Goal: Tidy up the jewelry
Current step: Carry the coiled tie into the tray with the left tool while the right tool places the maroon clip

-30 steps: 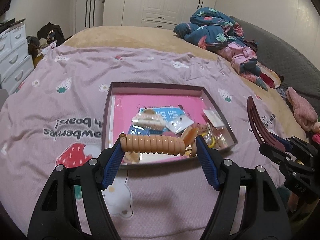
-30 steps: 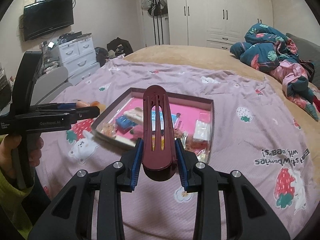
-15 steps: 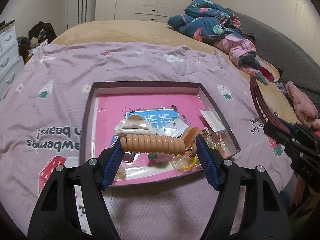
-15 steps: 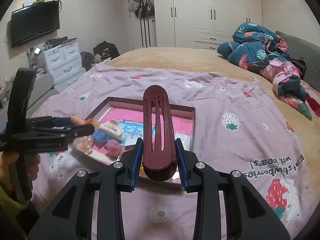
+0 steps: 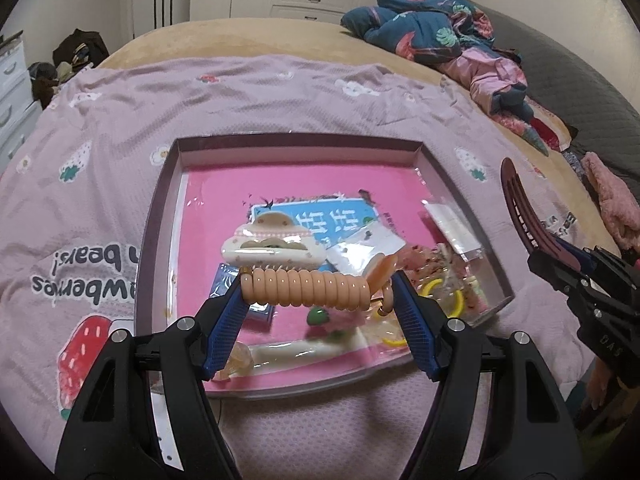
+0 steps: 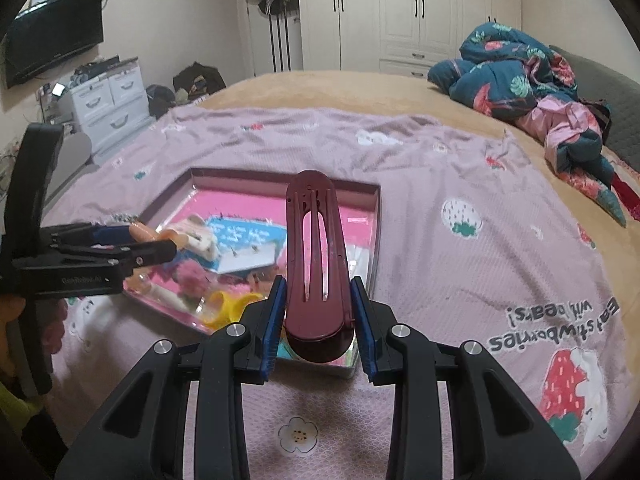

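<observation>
A shallow box (image 5: 158, 216) with a pink floor lies on the lilac bedspread; it also shows in the right wrist view (image 6: 376, 216). It holds a cream claw clip (image 5: 272, 244), small plastic packets (image 5: 452, 224), yellow rings (image 5: 440, 292) and other trinkets. My left gripper (image 5: 320, 300) is shut on a peach spiral hair tie (image 5: 308, 290) and holds it above the box's near part. My right gripper (image 6: 318, 304) is shut on a dark red hair clip (image 6: 316, 264), upright, just off the box's right near corner.
A heap of blue and pink clothes (image 6: 532, 92) lies at the far right of the bed. White drawers (image 6: 108, 104) and a wall TV (image 6: 56, 48) stand to the left. A pink fluffy item (image 5: 612, 200) lies right of the box.
Both grippers have moved forward toward the box. The left gripper with the hair tie now hangs over the box's near part; the right one with the clip has come up to its corner.
</observation>
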Tool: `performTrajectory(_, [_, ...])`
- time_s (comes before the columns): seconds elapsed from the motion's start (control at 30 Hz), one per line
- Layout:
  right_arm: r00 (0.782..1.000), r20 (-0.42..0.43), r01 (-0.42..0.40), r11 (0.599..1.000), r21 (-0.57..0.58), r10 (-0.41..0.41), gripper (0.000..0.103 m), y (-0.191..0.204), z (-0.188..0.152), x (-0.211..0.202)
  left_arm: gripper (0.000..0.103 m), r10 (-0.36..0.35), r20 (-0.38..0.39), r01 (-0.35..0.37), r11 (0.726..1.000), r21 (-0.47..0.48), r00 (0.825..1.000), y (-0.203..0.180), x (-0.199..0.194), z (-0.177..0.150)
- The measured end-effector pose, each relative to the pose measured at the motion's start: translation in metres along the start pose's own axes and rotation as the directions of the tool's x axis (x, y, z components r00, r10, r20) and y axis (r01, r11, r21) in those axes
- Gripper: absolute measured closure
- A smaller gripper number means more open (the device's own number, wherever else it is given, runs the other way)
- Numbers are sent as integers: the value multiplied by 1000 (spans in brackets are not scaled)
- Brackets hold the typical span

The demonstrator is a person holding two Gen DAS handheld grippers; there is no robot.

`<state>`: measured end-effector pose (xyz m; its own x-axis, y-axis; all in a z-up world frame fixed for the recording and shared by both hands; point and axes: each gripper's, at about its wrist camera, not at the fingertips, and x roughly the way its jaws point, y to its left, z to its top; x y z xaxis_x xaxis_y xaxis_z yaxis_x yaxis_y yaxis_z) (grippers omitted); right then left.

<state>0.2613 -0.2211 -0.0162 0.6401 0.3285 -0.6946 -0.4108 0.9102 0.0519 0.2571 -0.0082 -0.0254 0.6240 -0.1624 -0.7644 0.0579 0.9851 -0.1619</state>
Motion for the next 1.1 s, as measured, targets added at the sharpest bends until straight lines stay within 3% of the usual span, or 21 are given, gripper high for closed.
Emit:
performTrajectory(0.57, [994,-107,-33,999,25,35,72,5,4,53,40,17,-24,-18,1000,-19,1000,9,21,5])
performTrajectory(0.8, [991,-128,-46,999,27,49,71,7,-1,54,40,13,-35,-14,1000,-20,999,10,24,4])
performTrajectory(1.1, [993,-110,-48,998,30,51,63,5,-6,35,39,5,-33,-5,1000,-16,999,6,23,2])
